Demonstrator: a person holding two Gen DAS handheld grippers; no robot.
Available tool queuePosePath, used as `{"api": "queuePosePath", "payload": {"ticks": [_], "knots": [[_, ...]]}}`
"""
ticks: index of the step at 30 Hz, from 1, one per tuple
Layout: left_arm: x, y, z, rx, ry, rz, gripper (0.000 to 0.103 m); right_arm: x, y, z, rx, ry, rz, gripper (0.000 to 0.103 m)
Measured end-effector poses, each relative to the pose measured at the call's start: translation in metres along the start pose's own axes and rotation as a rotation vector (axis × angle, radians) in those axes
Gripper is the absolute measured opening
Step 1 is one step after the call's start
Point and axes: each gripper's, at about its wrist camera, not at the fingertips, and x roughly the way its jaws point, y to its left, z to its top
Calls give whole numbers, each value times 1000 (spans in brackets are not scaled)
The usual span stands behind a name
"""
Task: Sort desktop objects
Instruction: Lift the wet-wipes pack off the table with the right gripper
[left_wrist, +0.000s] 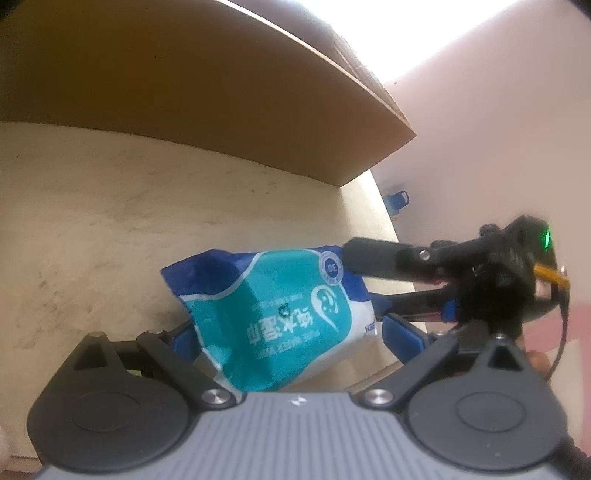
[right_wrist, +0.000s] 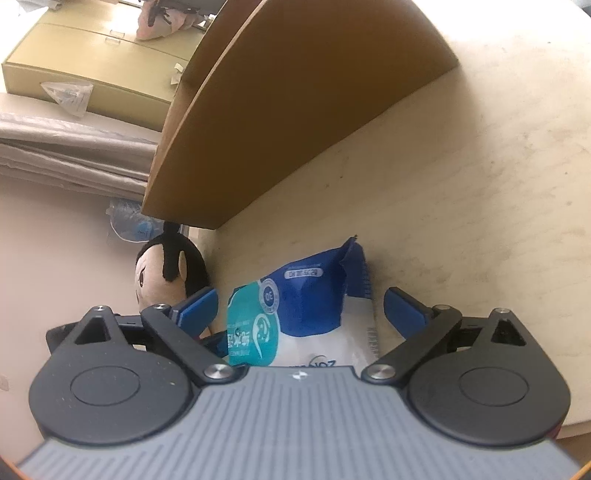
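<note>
Only the right wrist view shows a plush doll (right_wrist: 168, 273); both claws (left_wrist: 291, 338) (right_wrist: 301, 306) spread, apparently flanking the wipes pack (left_wrist: 273, 317).

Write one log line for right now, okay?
blue-and-teal plastic wipes pack: straddled twice | left gripper: grip unclear | right gripper: open

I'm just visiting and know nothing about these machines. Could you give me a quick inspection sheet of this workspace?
Surface: pale table, scuffed.
Job's things: wet-wipes pack near the table's edge; cardboard box behind it.
Clutter: plush toy past the table's edge.
Claws: right claw open around the pack; left claw straddles it, grip unclear.
Cables: dark cable by the right claw.
Surroundings: cabinet, folded fabric.
</note>
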Motion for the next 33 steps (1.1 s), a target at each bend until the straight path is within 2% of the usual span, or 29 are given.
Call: {"api": "queuePosePath", "payload": {"ticks": [4, 9, 12, 17, 26, 33], "knots": [[-1, -2, -1, 20, -1, 14, 99, 3, 4, -4, -14, -4, -13, 89], [-2, -4, -3, 29, -1, 23, 101, 1, 6, -6, -26, -3, -62, 74], [-1, -7, -3, 69, 14, 30, 103, -1, 4, -6, -17, -1, -65, 70], [3, -16, -3, 132, 37, 69, 103, -1, 4, -8, -30, 2, -72, 70], [0, -2, -3, 15, -13, 14, 103, -3, 5, -14, -42, 0, -72, 69], [2, -6, 0, 27, -5, 24, 103, -3, 5, -15, -50, 1, -72, 69]]}}
